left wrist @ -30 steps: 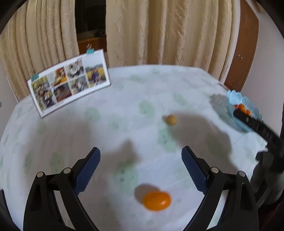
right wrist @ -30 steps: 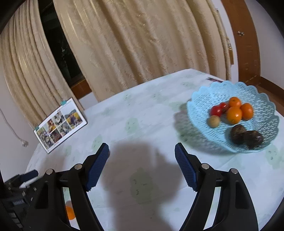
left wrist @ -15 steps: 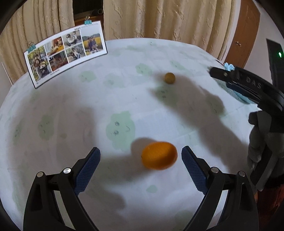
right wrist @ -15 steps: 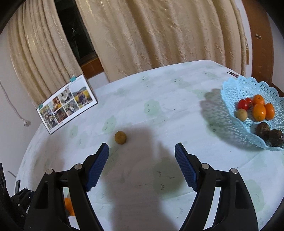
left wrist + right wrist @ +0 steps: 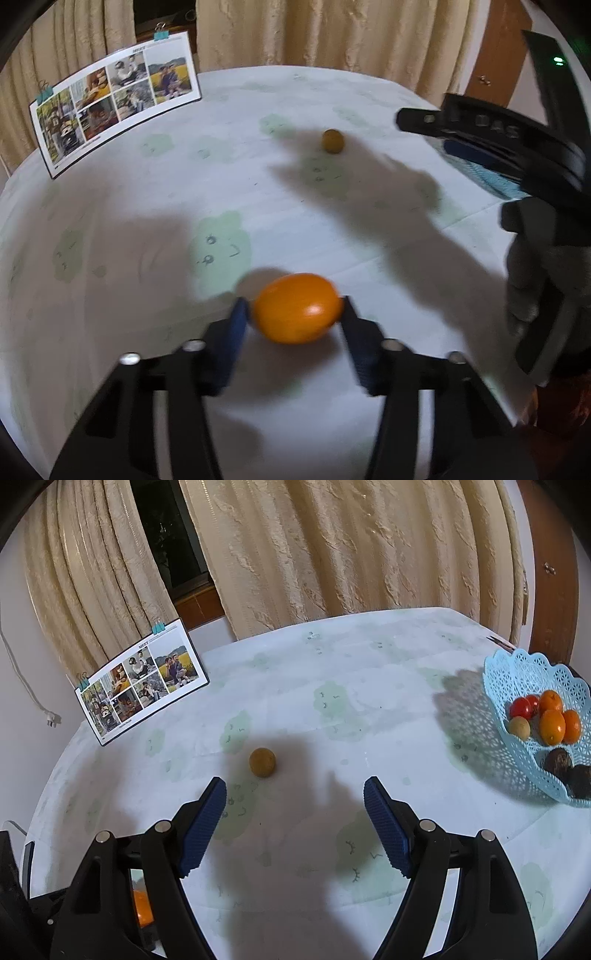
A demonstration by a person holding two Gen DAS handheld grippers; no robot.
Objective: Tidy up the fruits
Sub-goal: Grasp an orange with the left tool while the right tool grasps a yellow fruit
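My left gripper (image 5: 293, 312) is shut on an orange fruit (image 5: 297, 308) low over the table; the blue pads touch both its sides. A small brown round fruit (image 5: 333, 140) lies farther out on the cloth and also shows in the right wrist view (image 5: 262, 762), just beyond and left of my right gripper (image 5: 293, 797), which is open and empty. A light blue lattice basket (image 5: 517, 672) at the right holds several fruits: oranges (image 5: 552, 726), a red tomato (image 5: 520, 708), a tan one and dark ones.
A photo card (image 5: 142, 679) stands clipped upright at the table's far left. Beige curtains hang behind the round table (image 5: 332, 672). A wooden door is at the right. The right gripper's body (image 5: 517, 147) shows at the right of the left wrist view.
My left gripper moved down and forward and closed on the orange fruit. My right gripper swung left, away from the basket, bringing the small brown fruit closer in front of it.
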